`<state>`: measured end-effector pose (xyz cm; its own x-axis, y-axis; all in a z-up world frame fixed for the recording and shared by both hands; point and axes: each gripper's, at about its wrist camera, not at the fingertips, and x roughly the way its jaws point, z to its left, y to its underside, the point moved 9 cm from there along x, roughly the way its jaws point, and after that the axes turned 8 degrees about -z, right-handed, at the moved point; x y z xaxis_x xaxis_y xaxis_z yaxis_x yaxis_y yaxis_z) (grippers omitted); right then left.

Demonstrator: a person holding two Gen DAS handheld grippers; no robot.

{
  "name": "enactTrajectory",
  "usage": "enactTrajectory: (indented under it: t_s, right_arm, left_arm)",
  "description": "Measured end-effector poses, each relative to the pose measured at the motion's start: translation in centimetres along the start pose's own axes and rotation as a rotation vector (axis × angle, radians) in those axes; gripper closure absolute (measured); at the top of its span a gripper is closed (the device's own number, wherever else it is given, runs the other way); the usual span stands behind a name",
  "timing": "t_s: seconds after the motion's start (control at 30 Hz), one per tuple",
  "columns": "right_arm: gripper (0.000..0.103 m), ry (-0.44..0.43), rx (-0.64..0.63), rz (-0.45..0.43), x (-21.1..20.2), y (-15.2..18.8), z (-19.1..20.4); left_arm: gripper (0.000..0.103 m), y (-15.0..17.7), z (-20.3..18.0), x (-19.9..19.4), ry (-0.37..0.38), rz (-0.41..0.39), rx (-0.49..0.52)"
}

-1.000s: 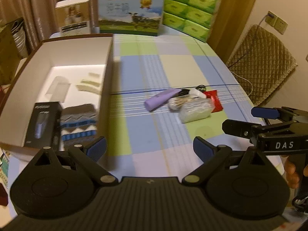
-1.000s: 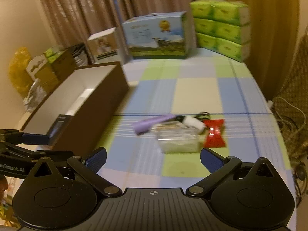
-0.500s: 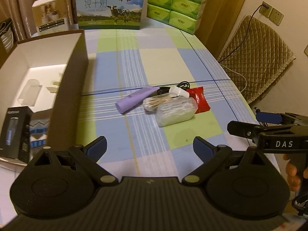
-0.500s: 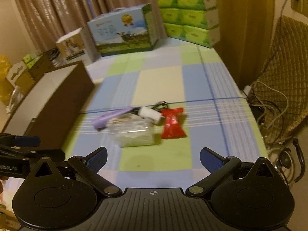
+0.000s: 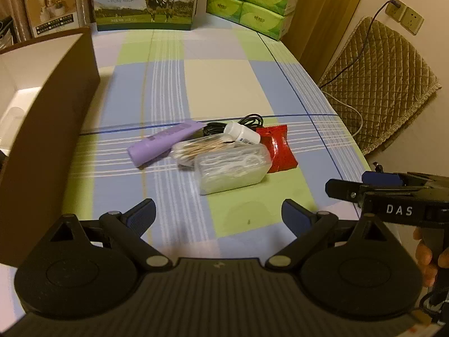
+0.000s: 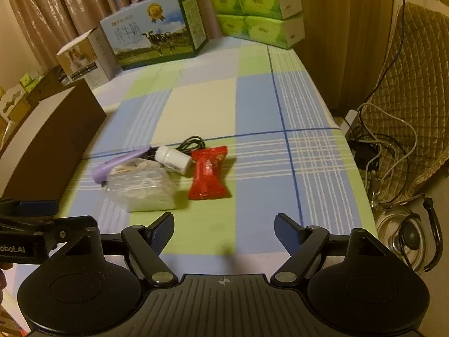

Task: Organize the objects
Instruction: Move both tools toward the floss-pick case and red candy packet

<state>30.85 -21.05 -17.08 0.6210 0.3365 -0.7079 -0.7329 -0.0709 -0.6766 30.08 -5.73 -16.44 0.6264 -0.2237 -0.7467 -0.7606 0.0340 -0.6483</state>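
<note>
A small heap lies mid-table: a purple tube (image 5: 162, 146), a clear bag of cotton swabs (image 5: 202, 148), a clear tub of floss picks (image 5: 233, 171), a white bottle (image 5: 242, 133), a black cable (image 5: 249, 119) and a red packet (image 5: 279, 150). The right wrist view shows the tube (image 6: 118, 164), tub (image 6: 143, 189), bottle (image 6: 172, 158) and packet (image 6: 209, 174). My left gripper (image 5: 219, 214) is open and empty, short of the tub. My right gripper (image 6: 224, 231) is open and empty, short of the packet. The open brown box (image 5: 50, 118) stands at the left.
A milk carton box (image 5: 144, 0), a small white box (image 5: 53, 11) and green tissue packs (image 5: 249, 0) stand at the table's far end. A quilted chair (image 5: 381, 90), cables and a kettle (image 6: 407, 238) are off the right edge.
Both grippers have swung right and come nearer to the heap. The brown box has slid to the left edge of both views. Both stay open.
</note>
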Motion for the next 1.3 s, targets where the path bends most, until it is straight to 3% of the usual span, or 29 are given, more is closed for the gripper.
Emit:
enactTrajectory:
  t_s: [0.43, 0.83, 0.93, 1.17, 1.3]
  right_arm:
    - [0.026, 0.019, 0.025, 0.027, 3.2, -0.9, -3.2]
    - [0.026, 0.003, 0.053, 0.042, 4.4, -1.1, -4.3]
    - [0.026, -0.012, 0.042, 0.041, 4.8, -1.2, -3.8]
    - [0.026, -0.085, -0.005, 0.038, 6.4, -1.5, -1.2]
    - [0.03, -0.11, -0.05, 0.038, 7.9, -1.7, 0.7]
  left_arm:
    - [0.008, -0.4, -2.4, 5.3, -0.059, -0.005, -0.043]
    - [0.009, -1.1, -1.6, 8.6, -0.129, -0.003, -0.11]
    - [0.017, -1.0, -1.6, 8.7, -0.128, -0.011, -0.095]
    - [0.018, -0.4, -0.9, 7.5, -0.165, -0.033, 0.0]
    - [0.018, 0.5, 0.8, 6.4, -0.194, -0.029, -0.002]
